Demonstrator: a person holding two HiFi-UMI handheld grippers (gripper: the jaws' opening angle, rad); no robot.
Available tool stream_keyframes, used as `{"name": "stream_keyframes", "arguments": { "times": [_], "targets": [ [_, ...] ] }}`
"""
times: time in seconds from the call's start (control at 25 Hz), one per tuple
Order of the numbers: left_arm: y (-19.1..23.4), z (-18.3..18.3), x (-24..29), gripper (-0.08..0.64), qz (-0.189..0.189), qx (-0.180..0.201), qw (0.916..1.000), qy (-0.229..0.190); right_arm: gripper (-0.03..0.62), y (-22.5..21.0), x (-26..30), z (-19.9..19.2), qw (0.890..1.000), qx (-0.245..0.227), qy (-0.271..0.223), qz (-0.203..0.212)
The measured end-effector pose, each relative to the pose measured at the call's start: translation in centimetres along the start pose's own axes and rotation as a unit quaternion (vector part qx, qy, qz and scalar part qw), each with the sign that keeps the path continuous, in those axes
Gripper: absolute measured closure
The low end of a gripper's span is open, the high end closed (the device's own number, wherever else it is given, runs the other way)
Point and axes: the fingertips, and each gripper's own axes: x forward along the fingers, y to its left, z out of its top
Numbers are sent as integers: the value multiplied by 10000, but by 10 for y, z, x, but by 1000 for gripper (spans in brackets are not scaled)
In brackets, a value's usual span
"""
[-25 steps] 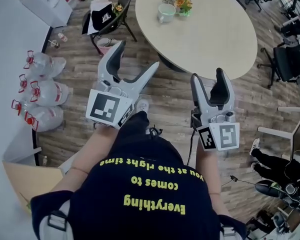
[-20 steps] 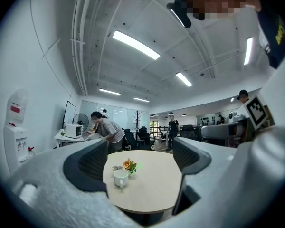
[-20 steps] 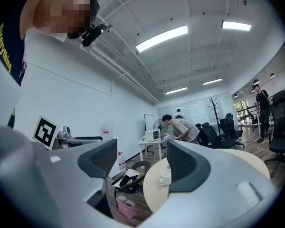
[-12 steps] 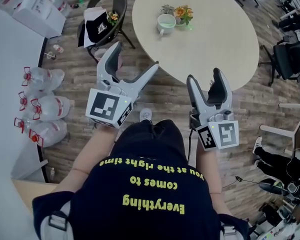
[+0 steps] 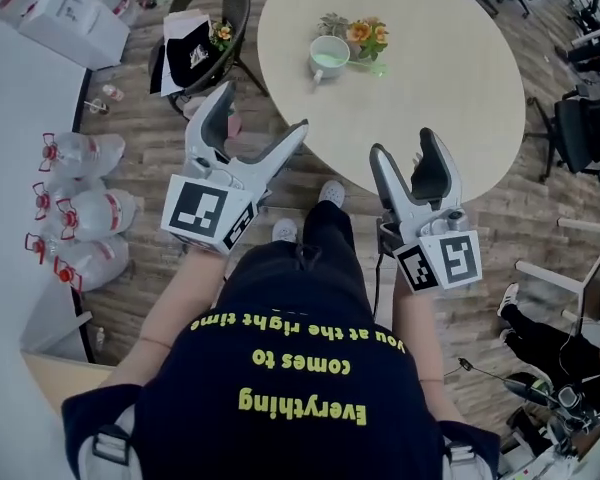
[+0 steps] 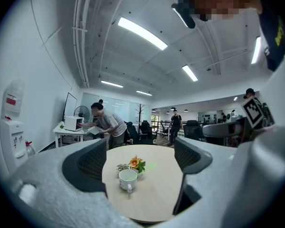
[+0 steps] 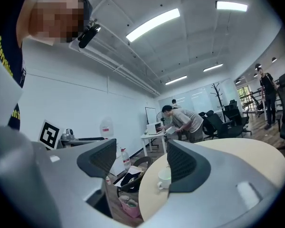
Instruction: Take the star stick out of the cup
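Observation:
A white cup (image 5: 329, 56) stands on the round beige table (image 5: 450, 78), next to a small flower plant (image 5: 365, 34). Something pale green shows in the cup and runs right past the plant (image 6: 151, 166); I cannot tell whether it is the star stick. The cup (image 6: 128, 179) lies far ahead between the left jaws. My left gripper (image 5: 260, 113) and right gripper (image 5: 403, 146) hang short of the table's near edge, both pointing level at it. Their jaws have just been opening and now stand wide with nothing between them. The right gripper view catches the cup (image 7: 163, 178) beside its right jaw.
A dark chair (image 5: 205, 28) with a black bag stands left of the table, a pink bin (image 7: 133, 205) beneath it. Water bottles (image 5: 80, 208) and boxes (image 5: 70, 8) line the left wall. Office chairs (image 5: 580, 118) sit right. A person (image 6: 107, 123) bends over a small white table.
Both grippers have advanced toward the table, and the table and cup have drawn closer in the head view. The jaws of both stand slightly wider than a second ago.

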Motion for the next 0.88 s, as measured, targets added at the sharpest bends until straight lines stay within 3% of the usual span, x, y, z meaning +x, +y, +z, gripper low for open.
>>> {"name": "stream_keyframes", "arguments": {
  "times": [0.16, 0.32, 0.56, 0.88],
  "targets": [
    [1, 1, 45, 106, 25, -142, 9999, 56, 249, -28, 33, 8, 9994, -26, 60, 326],
    [10, 17, 85, 106, 315, 6, 9994, -140, 249, -69, 57, 32, 9987, -322, -90, 373],
    [20, 20, 131, 133, 736, 72, 9971, -187, 249, -129, 84, 38, 9987, -234, -42, 447],
    [37, 22, 164, 164, 855, -2, 9961, -223, 252, -147, 120, 36, 9983, -121, 61, 568]
  ]
}}
